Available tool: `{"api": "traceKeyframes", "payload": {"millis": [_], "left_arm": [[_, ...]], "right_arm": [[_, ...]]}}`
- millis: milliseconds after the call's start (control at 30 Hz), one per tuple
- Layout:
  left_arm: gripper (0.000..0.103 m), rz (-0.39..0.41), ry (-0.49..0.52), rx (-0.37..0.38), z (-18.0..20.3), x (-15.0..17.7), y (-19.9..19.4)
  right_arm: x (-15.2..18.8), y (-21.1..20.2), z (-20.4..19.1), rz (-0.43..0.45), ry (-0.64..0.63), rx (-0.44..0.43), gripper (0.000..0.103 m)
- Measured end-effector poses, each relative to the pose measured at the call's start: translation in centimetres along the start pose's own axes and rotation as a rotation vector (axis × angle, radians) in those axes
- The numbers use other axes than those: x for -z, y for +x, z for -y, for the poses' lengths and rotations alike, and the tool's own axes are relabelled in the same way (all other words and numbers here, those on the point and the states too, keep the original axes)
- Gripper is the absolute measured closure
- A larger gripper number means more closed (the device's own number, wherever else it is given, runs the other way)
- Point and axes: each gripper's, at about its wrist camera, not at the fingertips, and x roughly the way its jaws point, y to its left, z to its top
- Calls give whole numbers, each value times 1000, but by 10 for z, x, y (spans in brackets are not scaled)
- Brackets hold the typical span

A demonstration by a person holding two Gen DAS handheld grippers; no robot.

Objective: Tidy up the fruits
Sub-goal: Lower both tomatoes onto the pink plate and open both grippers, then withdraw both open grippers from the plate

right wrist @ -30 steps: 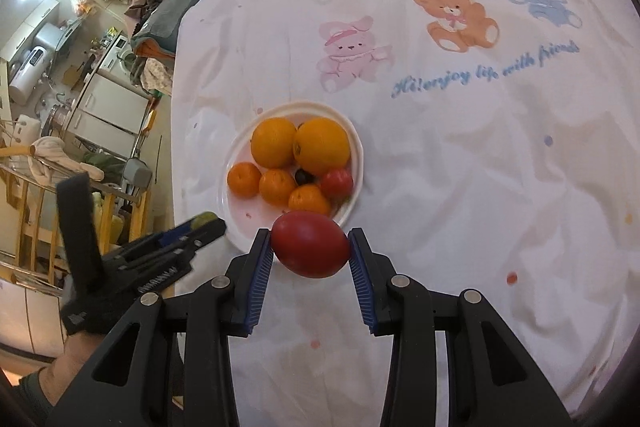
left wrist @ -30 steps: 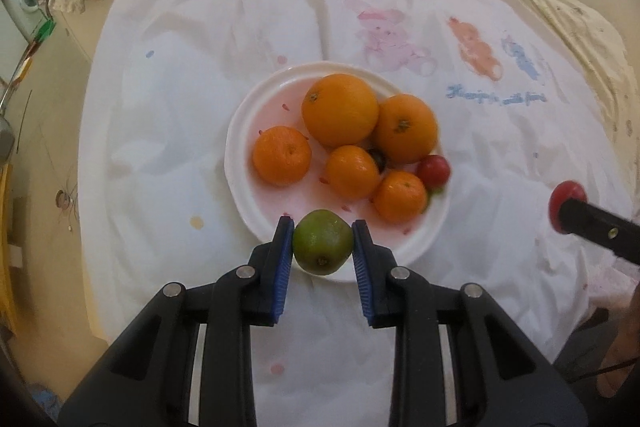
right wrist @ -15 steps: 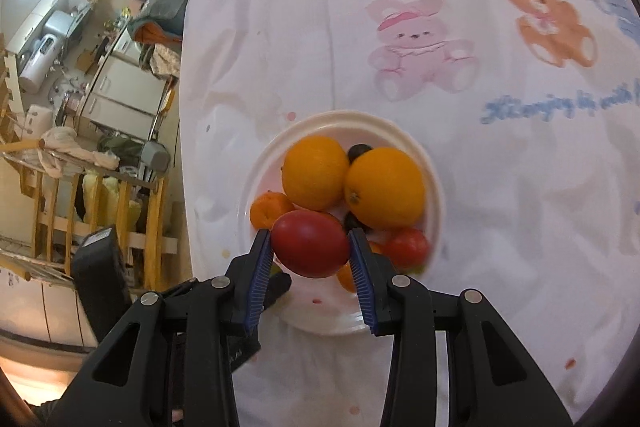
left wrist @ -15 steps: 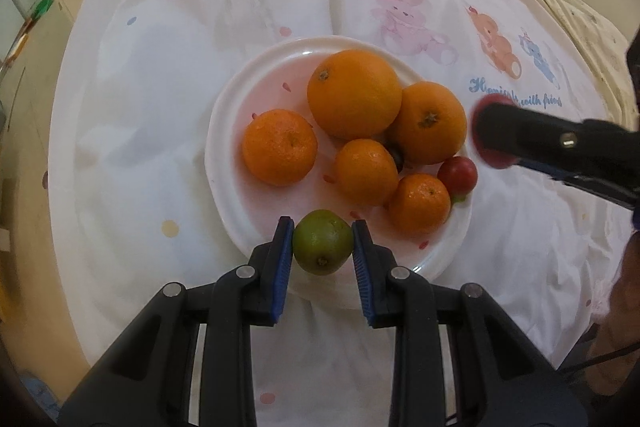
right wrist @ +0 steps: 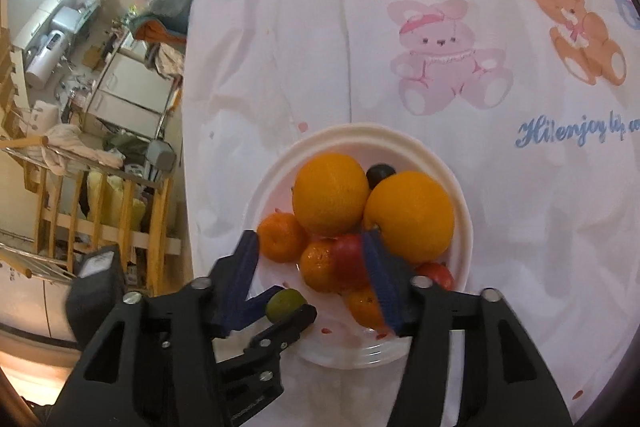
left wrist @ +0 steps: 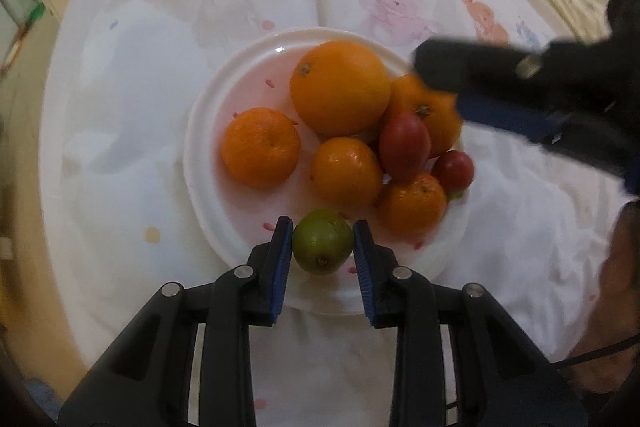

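A white plate (left wrist: 224, 211) of fruit sits on a worktop covered by a white cloth (left wrist: 140, 39) printed with cartoon animals. On the plate we see two big oranges, the largest (left wrist: 340, 91) at the far side, several small mandarins (left wrist: 260, 147), a small red fruit (left wrist: 454, 169) at the right rim and a dark one (right wrist: 380, 174) at the back.

A green lime (left wrist: 322, 247) lies at the plate's near edge, between the fingers of our left gripper (left wrist: 322, 255). These fingers have just been opening; the left pad looks to touch the lime and a thin gap shows at the right pad, though we cannot be sure the grip is fully off.

A red oval fruit (left wrist: 404, 147) rests in the pile among the oranges and mandarins. Our right gripper (right wrist: 310, 267) hangs over it with its fingers spread well apart, having just been opening; the fruit lies low between them, next to the right pad (right wrist: 378, 279), and appears released.

Beyond the worktop's left edge is a cluttered room with a wooden rack (right wrist: 100, 211).
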Motion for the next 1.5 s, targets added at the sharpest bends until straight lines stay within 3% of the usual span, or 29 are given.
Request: {"api": "traceKeyframes", "payload": {"millis": [67, 133, 433, 767, 867, 1100, 1200, 1267, 1333, 1500], "left_arm": [[43, 10, -5, 10, -1, 1, -3], [37, 34, -12, 12, -2, 2, -8], [37, 70, -40, -5, -16, 8, -35], [37, 289, -136, -111, -52, 36, -110], [37, 319, -151, -93, -54, 46, -122], [37, 424, -50, -119, -35, 78, -153], [34, 449, -5, -120, -24, 92, -162], [24, 460, 9, -125, -19, 99, -165], [24, 468, 19, -122, -16, 106, -168], [21, 483, 5, -109, -14, 120, -171]], "right_arm": [[-1, -9, 0, 22, -8, 1, 44], [-4, -17, 3, 34, 1, -9, 44], [1, -45, 11, 53, 28, 2, 44], [46, -89, -3, 119, -14, 45, 42], [63, -102, -10, 144, -43, 73, 38], [106, -122, -21, 215, -97, 105, 21], [123, -130, -25, 255, -109, 109, 20], [133, -133, -31, 281, -129, 122, 18], [142, -136, -35, 311, -146, 142, 13], [164, -139, -39, 374, -155, 184, 12]]}}
